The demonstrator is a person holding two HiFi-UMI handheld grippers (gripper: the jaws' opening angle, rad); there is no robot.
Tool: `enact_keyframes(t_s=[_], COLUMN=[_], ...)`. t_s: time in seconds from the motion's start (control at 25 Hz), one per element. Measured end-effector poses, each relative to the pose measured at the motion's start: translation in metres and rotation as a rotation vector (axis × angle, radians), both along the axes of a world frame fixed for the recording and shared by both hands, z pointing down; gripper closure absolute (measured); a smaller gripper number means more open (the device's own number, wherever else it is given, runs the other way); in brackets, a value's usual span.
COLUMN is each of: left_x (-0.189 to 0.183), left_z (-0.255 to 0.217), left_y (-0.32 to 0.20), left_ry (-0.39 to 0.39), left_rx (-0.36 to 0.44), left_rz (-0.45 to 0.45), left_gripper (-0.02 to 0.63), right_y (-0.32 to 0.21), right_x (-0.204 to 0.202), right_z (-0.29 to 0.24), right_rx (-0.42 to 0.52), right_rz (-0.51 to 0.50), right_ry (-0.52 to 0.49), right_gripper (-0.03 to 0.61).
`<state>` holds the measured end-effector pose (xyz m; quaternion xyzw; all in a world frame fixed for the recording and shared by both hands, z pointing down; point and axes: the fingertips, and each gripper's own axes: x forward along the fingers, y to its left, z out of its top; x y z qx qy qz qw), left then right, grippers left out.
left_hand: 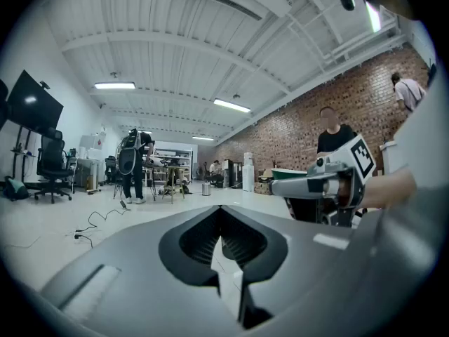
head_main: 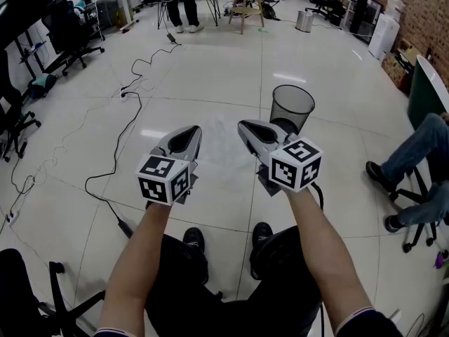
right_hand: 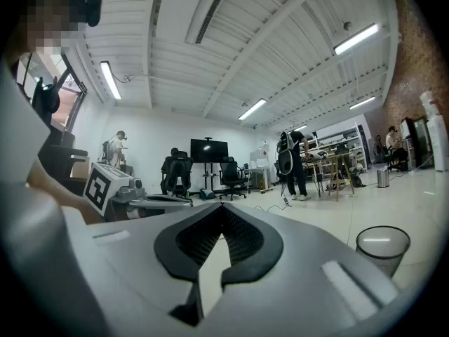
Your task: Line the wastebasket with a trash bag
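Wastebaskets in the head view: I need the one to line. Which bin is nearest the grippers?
The black mesh wastebasket just beyond the right gripper; the other, a shiny metal bin, stands far off across the room.

The left tongs pinch a thin white trash bag.

Whitish translucent trash bag; black mesh wastebasket.

The floor is shining as glossy, smooth tile, and the wastebasket is showing fine black wire mesh. The left gripper and the right gripper are showing matt grey plastic with ribbed black pads. The trash bag is appearing as what seems a thin, translucent whitish film.
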<state>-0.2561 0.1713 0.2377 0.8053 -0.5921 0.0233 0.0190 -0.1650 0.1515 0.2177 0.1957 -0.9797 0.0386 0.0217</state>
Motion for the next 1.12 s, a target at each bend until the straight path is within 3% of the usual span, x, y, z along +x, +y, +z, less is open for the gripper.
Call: enact_keyframes(t_s=[0.36, 1.12], left_x=[0.005, 0.004], left_z=[0.008, 0.015], left_y=[-0.014, -0.082], left_ry=[-0.063, -0.072], left_rx=[-0.009, -0.052], left_rz=[0.006, -0.037], left_gripper=[0.601, 0.601], right_y=[-0.023, -0.094], right_x=[0.004, 0.015], right_z=[0.010, 0.001], right_rx=[0.035, 0.069], right_rz=[-0.001, -0.044], right_ry=[0.067, 0.114], right_gripper=[0.577, 0.577])
